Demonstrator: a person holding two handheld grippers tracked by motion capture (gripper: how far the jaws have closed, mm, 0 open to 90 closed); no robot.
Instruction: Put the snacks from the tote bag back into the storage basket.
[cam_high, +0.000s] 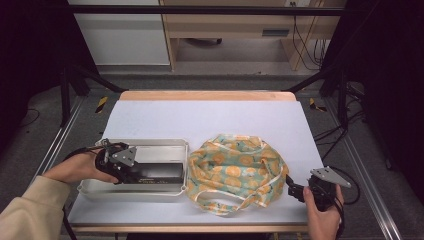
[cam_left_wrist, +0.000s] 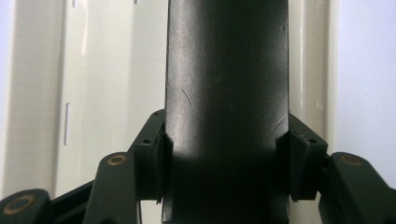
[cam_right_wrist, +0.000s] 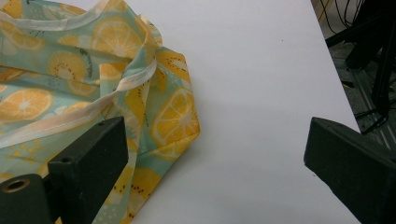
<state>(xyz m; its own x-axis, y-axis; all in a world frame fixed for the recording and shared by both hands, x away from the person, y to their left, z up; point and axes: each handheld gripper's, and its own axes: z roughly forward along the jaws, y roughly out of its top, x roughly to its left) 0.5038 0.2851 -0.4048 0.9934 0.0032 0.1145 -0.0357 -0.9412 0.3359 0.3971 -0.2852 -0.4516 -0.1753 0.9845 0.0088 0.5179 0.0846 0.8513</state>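
A: Item one, we list the left gripper (cam_left_wrist: 226, 163) pinching a black box (cam_high: 159, 172), which sits inside the white tray (cam_high: 150, 143).

B: Item two, we log the right gripper (cam_right_wrist: 215, 168) spread wide, beside the orange-print cloth bag (cam_high: 235, 167).

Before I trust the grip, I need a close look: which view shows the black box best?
The left gripper view: the black box fills its middle, with the left gripper clamped on both sides of it. The high view shows the box small, lying in the white tray, partly hidden by the gripper.
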